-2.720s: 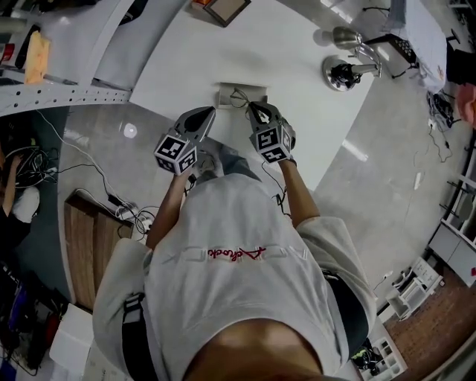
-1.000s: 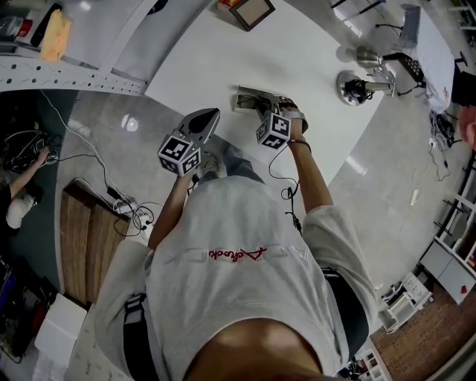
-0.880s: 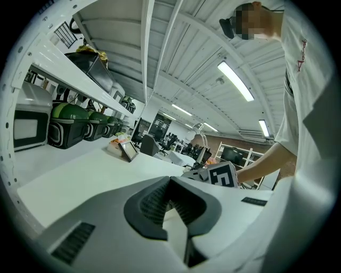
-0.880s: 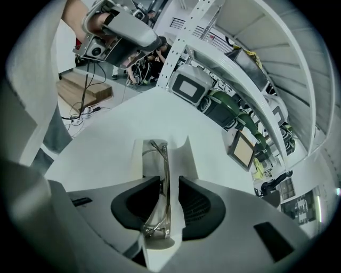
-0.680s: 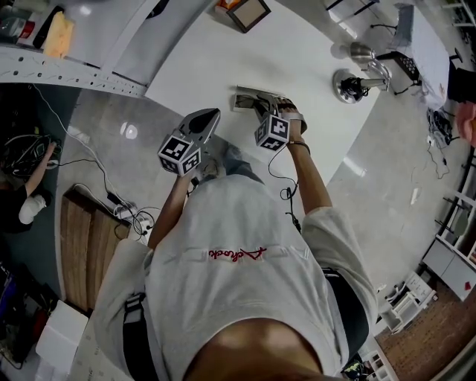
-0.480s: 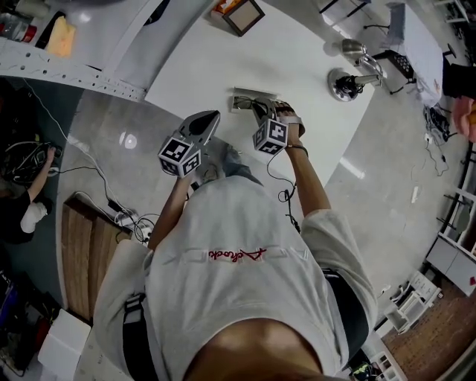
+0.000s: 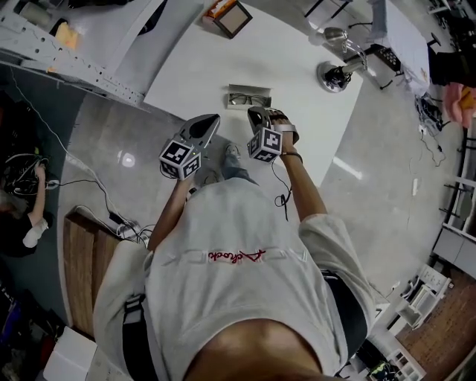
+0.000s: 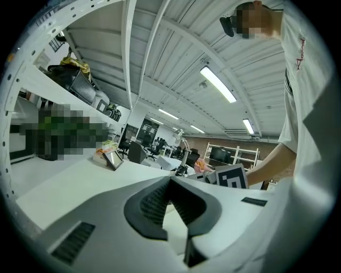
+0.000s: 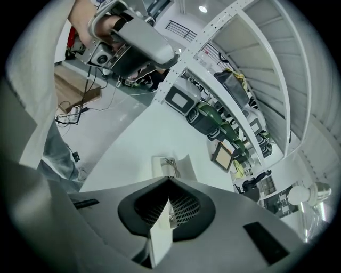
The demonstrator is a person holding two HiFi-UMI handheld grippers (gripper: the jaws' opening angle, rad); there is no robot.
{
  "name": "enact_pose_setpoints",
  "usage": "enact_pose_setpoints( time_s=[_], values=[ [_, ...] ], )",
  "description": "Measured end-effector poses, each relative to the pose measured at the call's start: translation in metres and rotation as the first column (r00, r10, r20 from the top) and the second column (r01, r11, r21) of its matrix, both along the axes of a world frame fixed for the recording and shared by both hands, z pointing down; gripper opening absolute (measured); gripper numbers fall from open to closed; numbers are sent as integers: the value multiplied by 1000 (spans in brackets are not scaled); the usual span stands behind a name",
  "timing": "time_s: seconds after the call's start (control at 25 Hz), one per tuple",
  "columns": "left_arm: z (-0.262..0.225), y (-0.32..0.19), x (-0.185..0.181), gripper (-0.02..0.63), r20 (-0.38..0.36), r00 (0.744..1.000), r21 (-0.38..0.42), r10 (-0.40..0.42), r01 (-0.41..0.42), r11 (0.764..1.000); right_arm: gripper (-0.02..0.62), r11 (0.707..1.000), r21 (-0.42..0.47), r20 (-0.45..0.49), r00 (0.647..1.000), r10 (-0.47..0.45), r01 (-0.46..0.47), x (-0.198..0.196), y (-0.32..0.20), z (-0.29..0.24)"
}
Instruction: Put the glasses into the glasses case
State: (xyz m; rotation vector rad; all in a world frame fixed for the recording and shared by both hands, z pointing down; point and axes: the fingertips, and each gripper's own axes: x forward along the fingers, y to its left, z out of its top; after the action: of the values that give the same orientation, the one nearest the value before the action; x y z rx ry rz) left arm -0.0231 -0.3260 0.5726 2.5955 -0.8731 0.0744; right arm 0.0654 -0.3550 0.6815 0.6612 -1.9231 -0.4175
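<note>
The grey glasses case lies open on the white table, with the dark-rimmed glasses lying in it. My right gripper hovers just short of the case, jaws shut, holding nothing. In the right gripper view the case and the glasses show just past the closed tips of the right gripper. My left gripper hangs at the table's near edge, left of the case, shut and empty. In the left gripper view the left gripper points across the table, and the case is hidden.
A small framed box stands at the table's far side. A desk lamp sits at the far right corner. A metal shelf rack runs along the left. Grey floor lies to the right of the table.
The right gripper, which was over the case with the glasses, has drawn back toward me. The glasses now lie in the case. The left gripper has barely moved.
</note>
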Motion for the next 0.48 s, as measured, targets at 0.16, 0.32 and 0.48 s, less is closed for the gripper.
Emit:
enact_pose_setpoints(
  time_s=[0.16, 0.32, 0.48],
  values=[
    [-5, 12, -1, 3, 1, 1000, 18, 14, -14, 1000, 20, 996, 4, 119, 989, 91, -92, -5, 9, -22],
    [-17, 19, 4, 3, -3, 999, 57, 37, -37, 998, 20, 975, -26, 306, 927, 218, -221, -6, 15, -46],
    [-30, 34, 8, 3, -4, 998, 90, 60, -59, 994, 20, 928, -122, 557, 749, 357, -352, -6, 30, -79]
  ],
)
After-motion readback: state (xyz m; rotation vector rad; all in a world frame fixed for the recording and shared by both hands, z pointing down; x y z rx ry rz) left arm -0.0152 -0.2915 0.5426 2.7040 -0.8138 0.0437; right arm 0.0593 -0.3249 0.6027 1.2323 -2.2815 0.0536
